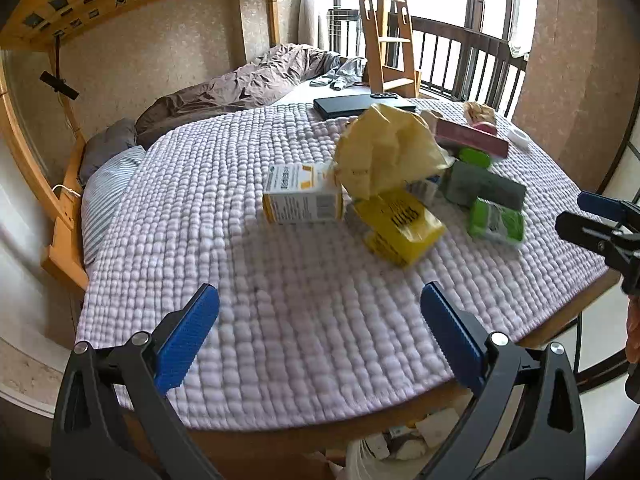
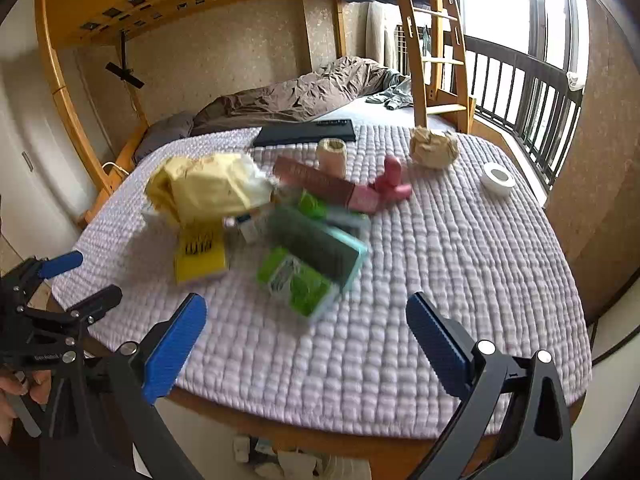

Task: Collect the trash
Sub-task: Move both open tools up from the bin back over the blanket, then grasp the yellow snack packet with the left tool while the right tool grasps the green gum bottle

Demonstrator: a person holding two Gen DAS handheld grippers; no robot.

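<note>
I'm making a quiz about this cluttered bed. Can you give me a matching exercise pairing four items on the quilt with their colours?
Items:
1. crumpled bag
2. flat box by the pillow end
3. tape roll
4. paper ball

Colours:
A. white
B. brown
C. pale yellow
D. black

Pairs: 1-C, 2-D, 3-A, 4-B

The right gripper [image 2: 306,334] hangs with its blue pads wide apart above the quilted cover [image 2: 460,264], holding nothing. Ahead lie a crumpled yellow bag [image 2: 208,188], a yellow box [image 2: 199,256], a green packet [image 2: 298,284] and a white tape roll [image 2: 498,178]. The left gripper [image 2: 80,276] shows at the left edge.
</note>
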